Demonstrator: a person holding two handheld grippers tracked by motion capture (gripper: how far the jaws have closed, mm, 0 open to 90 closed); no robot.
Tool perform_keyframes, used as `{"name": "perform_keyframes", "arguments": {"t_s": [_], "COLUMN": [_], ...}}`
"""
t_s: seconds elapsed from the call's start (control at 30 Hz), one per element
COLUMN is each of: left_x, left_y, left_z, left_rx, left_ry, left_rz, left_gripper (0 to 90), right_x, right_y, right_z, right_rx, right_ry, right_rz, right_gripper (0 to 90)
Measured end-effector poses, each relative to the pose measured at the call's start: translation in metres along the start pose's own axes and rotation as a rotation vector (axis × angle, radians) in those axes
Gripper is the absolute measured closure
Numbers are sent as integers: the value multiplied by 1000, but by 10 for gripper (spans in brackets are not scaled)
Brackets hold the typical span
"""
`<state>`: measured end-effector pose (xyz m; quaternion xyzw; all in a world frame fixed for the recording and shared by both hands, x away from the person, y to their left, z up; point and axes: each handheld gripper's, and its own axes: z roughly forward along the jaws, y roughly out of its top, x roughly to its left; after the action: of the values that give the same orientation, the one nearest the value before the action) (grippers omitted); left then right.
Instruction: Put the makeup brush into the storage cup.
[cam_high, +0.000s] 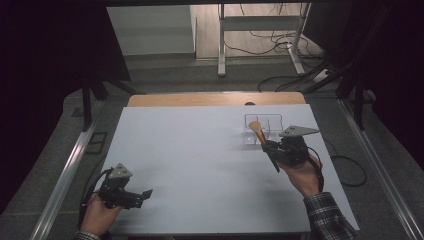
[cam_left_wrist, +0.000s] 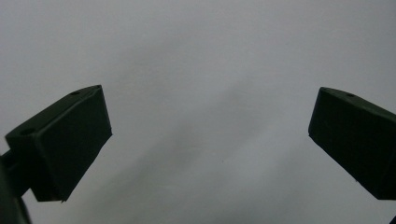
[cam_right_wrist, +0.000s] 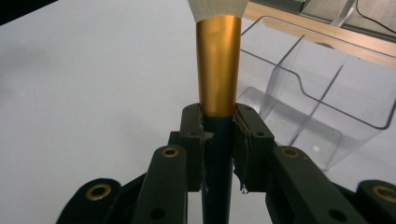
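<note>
Brush (cam_right_wrist: 218, 70) held upright in the right gripper (cam_right_wrist: 218, 140), whose jaws are closed tight on its dark handle just below a shiny gold collar; pale bristles flare at the top. Just beyond it stands a clear plastic organizer (cam_right_wrist: 322, 93) with dividers, on the white table (cam_high: 200, 165). Near the table's front left, the left gripper (cam_left_wrist: 210, 140) hovers with jaws spread wide, holding nothing.
</note>
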<state>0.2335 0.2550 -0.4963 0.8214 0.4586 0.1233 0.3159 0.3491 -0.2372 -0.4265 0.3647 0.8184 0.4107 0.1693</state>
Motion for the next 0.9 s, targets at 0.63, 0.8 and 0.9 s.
{"name": "perform_keyframes", "arguments": {"t_s": [0.63, 0.8, 0.9], "left_x": [0, 1, 1], "left_y": [-1, -2, -3], "left_z": [-2, -3, -4], "left_rx": [-1, 14, 11], "left_ry": [-5, -2, -3], "left_rz": [-5, 0, -3], "left_gripper": [0, 0, 0], "right_x": [-13, -16, -18], "right_y": [-1, -1, -1], "right_z": [-7, -9, -10], "right_rx": [-61, -79, -91], "right_ry": [-47, -59, -69], "right_rz": [29, 43, 50], "right_gripper": [747, 746, 746]}}
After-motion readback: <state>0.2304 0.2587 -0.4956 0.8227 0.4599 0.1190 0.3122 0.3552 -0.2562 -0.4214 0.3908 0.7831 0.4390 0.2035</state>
